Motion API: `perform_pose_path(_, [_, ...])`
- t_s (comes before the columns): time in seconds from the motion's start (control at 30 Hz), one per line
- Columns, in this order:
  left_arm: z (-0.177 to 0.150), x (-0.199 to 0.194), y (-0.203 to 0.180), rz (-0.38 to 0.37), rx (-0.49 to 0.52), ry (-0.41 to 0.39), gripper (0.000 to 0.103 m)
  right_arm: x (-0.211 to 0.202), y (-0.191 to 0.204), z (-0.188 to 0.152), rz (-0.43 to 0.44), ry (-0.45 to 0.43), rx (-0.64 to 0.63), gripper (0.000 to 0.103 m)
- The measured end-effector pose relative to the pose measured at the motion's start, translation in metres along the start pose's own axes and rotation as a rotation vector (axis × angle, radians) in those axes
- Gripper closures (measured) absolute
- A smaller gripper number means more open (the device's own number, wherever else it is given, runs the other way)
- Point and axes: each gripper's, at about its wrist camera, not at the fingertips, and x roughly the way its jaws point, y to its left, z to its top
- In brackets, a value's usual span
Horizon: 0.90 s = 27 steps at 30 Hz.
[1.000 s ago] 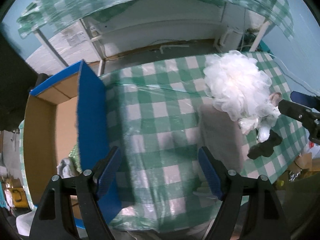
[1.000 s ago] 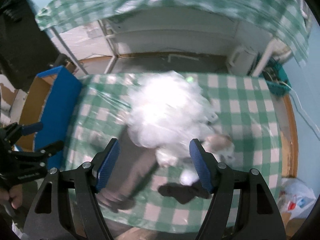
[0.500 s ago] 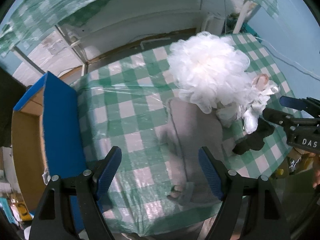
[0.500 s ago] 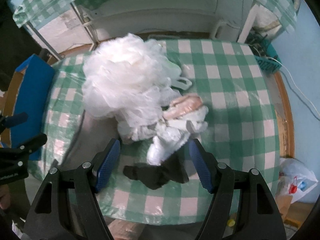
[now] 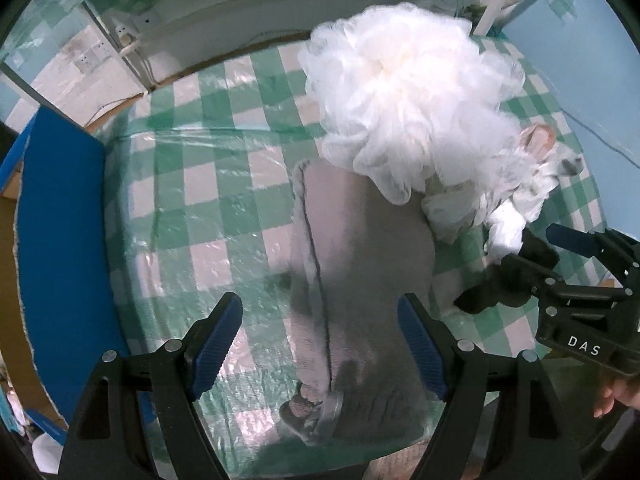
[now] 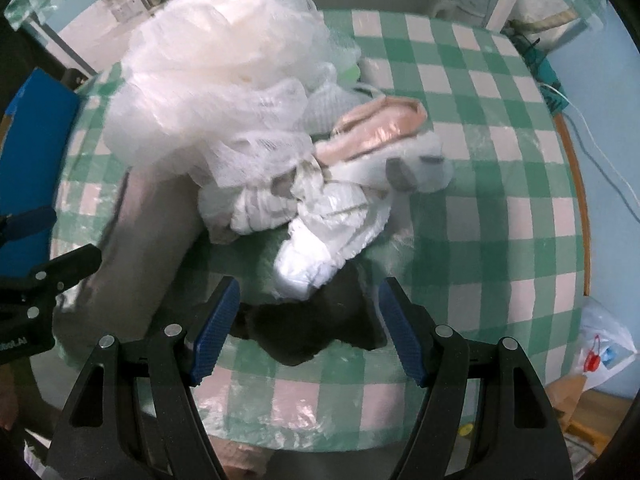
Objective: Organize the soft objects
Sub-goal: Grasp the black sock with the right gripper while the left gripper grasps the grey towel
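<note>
A pile of soft things lies on the green-checked table [image 5: 208, 184]. A big white mesh puff [image 5: 404, 92] [image 6: 216, 76] rests on a grey cloth [image 5: 360, 280] [image 6: 148, 232]. Beside them lie crumpled white cloths [image 6: 320, 216], a pink-and-white soft item [image 6: 380, 128] and a black cloth [image 6: 308, 328] [image 5: 504, 284]. My left gripper [image 5: 320, 344] is open, low over the grey cloth. My right gripper [image 6: 308, 328] is open, its fingers on either side of the black cloth, and also shows in the left wrist view [image 5: 584, 280].
A cardboard box with a blue flap [image 5: 60, 248] stands at the table's left edge; the flap also shows in the right wrist view [image 6: 32, 128]. A white plastic bag [image 6: 604, 352] lies on the floor to the right. Cables run along the blue wall.
Both grippers have moved right and closer to the pile. The left now hangs over the grey cloth; the right has come down around the black cloth. Both stay open.
</note>
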Motion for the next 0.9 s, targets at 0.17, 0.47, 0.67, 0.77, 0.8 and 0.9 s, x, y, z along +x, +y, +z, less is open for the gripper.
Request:
perform_pose_path(0.17, [-0.001,0.005,-0.007,0.006,0.019,0.010,0.022,0.015,-0.002,-0.005,-0.005,0.041,-0.020,0.031])
perform_pose_path(0.47, [-0.002,0.011,-0.016,0.015,0.047,0.016,0.016,0.026,-0.007,-0.012,0.005,0.064,-0.035,0.031])
perform_pose_path(0.67, [-0.001,0.022,-0.018,0.020,0.049,0.037,0.016,0.028,-0.005,-0.021,0.016,0.083,-0.049,0.031])
perform_pose_path(0.77, [-0.003,0.024,-0.021,0.023,0.057,0.040,0.015,0.028,0.002,-0.031,0.010,0.090,-0.065,0.031])
perform_pose_path(0.8, [-0.004,0.025,-0.023,0.025,0.060,0.041,0.015,0.028,0.002,-0.033,0.010,0.093,-0.067,0.031])
perform_pose_path(0.9, [-0.006,0.028,-0.027,0.026,0.066,0.047,0.014,0.029,0.003,-0.040,0.005,0.101,-0.073,0.031])
